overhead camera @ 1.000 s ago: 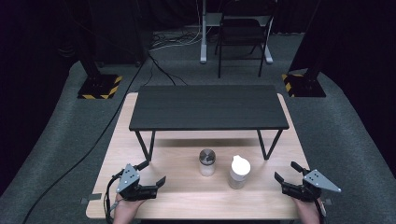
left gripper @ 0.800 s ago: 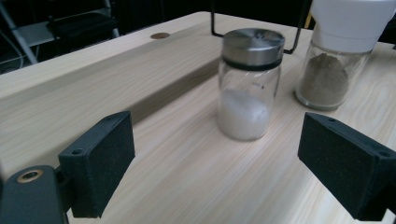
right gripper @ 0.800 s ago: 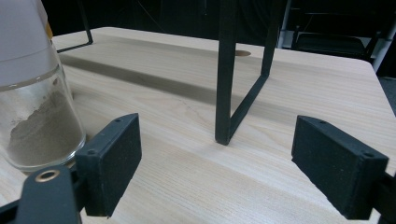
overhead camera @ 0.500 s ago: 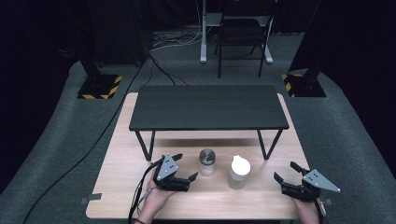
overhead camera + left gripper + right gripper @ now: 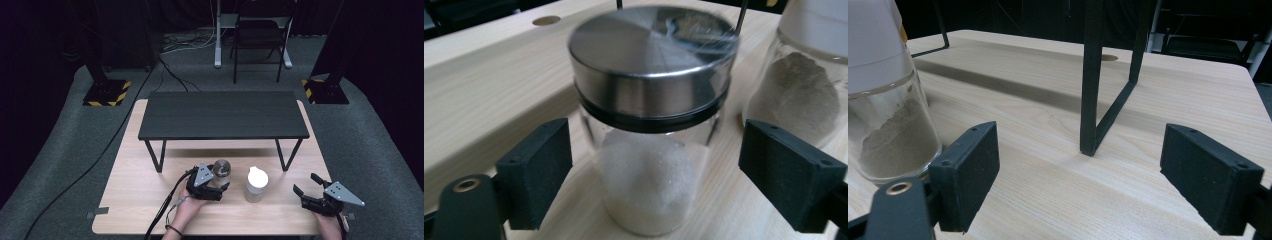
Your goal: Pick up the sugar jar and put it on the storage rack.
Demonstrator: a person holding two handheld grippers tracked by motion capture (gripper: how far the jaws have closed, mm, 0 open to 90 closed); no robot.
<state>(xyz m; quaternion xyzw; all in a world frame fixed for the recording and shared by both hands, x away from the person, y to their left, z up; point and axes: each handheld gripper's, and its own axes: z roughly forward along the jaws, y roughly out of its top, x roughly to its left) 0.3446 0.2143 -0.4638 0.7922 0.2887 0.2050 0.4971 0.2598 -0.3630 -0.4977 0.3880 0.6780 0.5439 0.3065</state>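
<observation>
Two jars stand side by side on the wooden table (image 5: 130,200) in front of you, just ahead of the black shelf (image 5: 222,115) that straddles its far half, and the change since a second ago is all on your left. Your left gripper (image 5: 220,186) has travelled from the table's near left corner, where it rested in the earlier high views, across to the steel-lidded jar (image 5: 221,172). In the left gripper view that jar (image 5: 651,125), part filled with white grains, now sits squarely between the two black jaws. They have just been closing around it, yet a clear gap shows on either side of the glass, so the gripper is not yet grasping anything; it is released, with the jar bracketed. I judge this to be the last instant before the pinch: your approach looks centred and low enough on the glass body, below the lid, so closing further should seat the pads well.

Your right gripper (image 5: 311,187) has not shifted from the near right corner. Its jaws stand apart with nothing between them, bare table and a shelf leg (image 5: 1091,75) ahead, and the white-lidded jar (image 5: 256,184), holding a tan powder, is off to one side, near but untouched.

The steel-lidded jar stands upright, just beside its neighbour without touching it.
</observation>
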